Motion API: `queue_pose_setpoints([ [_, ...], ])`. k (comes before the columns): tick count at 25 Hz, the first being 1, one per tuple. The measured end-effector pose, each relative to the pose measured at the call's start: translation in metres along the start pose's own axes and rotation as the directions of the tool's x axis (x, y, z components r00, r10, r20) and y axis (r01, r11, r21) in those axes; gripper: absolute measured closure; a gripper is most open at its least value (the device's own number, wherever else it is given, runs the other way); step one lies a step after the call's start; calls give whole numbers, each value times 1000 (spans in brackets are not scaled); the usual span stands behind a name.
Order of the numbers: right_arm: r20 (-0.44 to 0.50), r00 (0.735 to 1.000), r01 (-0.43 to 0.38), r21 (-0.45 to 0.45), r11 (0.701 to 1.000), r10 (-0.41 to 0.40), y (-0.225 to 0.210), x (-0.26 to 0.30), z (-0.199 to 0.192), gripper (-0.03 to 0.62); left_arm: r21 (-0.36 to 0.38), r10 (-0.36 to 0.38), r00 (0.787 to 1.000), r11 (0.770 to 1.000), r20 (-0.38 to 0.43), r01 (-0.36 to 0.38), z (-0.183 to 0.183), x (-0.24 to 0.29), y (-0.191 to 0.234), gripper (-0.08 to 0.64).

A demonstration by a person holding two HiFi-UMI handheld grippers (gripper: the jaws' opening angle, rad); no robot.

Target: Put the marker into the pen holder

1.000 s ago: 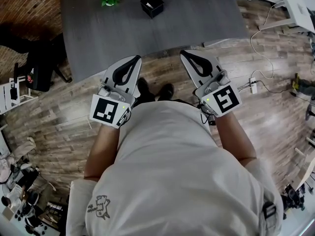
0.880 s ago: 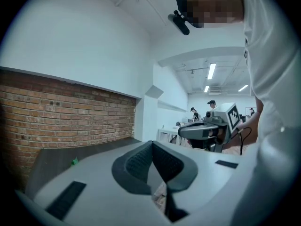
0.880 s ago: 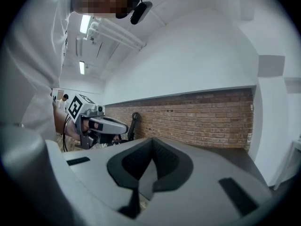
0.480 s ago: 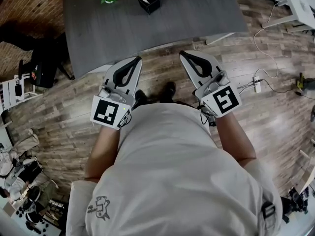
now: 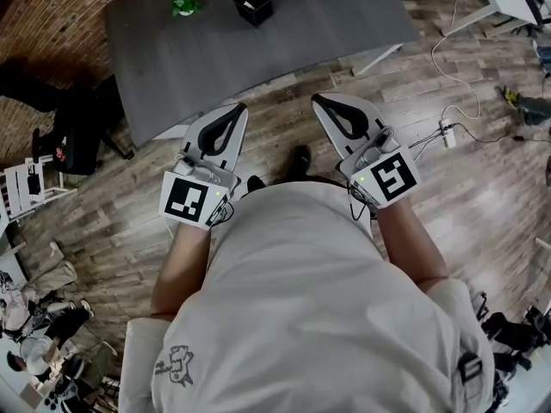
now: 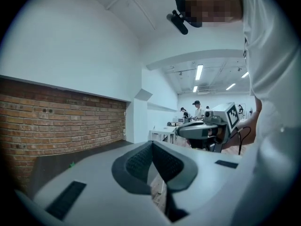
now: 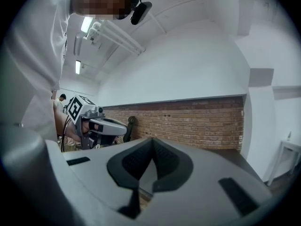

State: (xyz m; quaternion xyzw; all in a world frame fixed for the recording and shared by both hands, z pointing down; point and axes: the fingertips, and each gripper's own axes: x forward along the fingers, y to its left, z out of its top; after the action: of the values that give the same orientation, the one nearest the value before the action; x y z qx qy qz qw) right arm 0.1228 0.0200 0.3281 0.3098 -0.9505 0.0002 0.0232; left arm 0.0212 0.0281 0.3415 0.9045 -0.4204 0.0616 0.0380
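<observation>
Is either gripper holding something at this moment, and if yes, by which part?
Nothing is held. The jaws of the left gripper and of the right gripper are closed together, with nothing between them.

The black pen holder (image 5: 253, 5) shows a pale sliver (image 5: 250, 5) inside, too small to name, perhaps a marker. The green thing (image 5: 184, 5) near it is equally unclear. The grey table (image 5: 258, 58) runs off the top edge.

Left hand-held gripper (image 6: 153, 147) with jaws together (nothing between them), brick wall (image 6: 61, 121) at left, right hand-held gripper (image 6: 186, 130) beyond
</observation>
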Motion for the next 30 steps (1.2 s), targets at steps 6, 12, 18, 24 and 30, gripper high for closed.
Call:
queue_pose_setpoints([
  [6,4,1000,13,-22,1000,-13,55,11,12,588,-15,-19,1000,1000,20,19,-3,-58,6,549],
  [12,26,999,33,-25,999,-32,120,16,20,588,-31,-31,999,999,34,32,-9,-122,9,549],
  [18,13,999,52,-61,997,-52,160,23,16,588,-57,-35,998,998,54,38,-16,-162,17,549],
  [24,4,999,50,-69,996,-49,181,32,21,588,-67,-47,996,996,70,52,-17,-177,23,549],
  [30,-1,998,62,-103,993,-62,187,33,24,588,-68,-60,995,996,80,65,-17,-187,24,549],
])
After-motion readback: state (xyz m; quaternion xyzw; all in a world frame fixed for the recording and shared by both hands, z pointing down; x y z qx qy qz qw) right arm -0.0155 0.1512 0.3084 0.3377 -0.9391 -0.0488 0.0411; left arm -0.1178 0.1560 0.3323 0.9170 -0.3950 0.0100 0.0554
